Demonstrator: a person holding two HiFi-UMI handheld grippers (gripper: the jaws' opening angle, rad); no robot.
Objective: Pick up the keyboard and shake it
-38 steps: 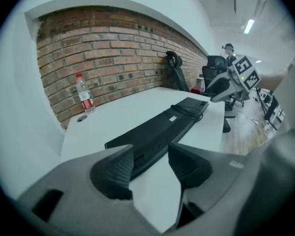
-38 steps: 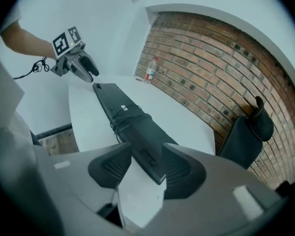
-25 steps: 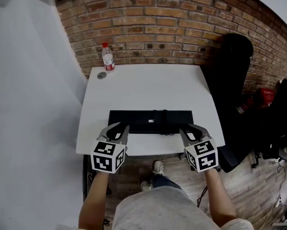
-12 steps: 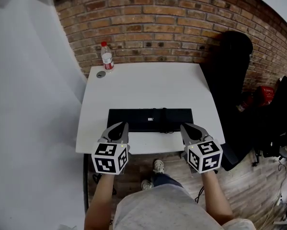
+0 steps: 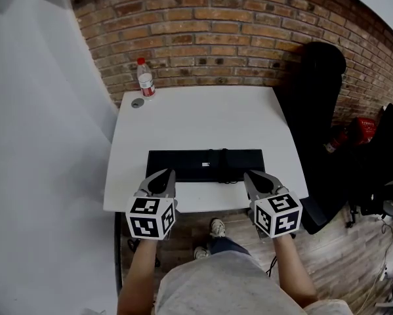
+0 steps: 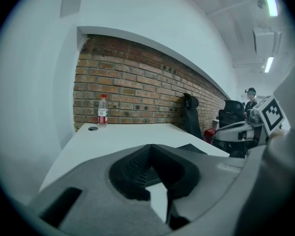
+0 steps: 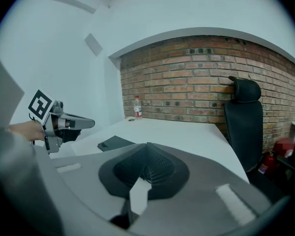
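Keyboard [image 5: 206, 165], black and long, is seen lying flat on the white table [image 5: 196, 117], close to its front edge and parallel to it. The left gripper [image 5: 165, 174] is held at the keyboard's near left corner and the right gripper [image 5: 251, 176] at its near right corner. Both pairs of jaws are closed tip to tip, with nothing gripped between them. At the table's far left corner a clear bottle [image 5: 145, 79] with a red cap and label is stood upright; its contents cannot be made out. A small grey round thing [image 5: 138, 103] is laid just beside it. A black chair [image 5: 321, 104] is set against the brick wall [image 5: 216, 25], right of the table.
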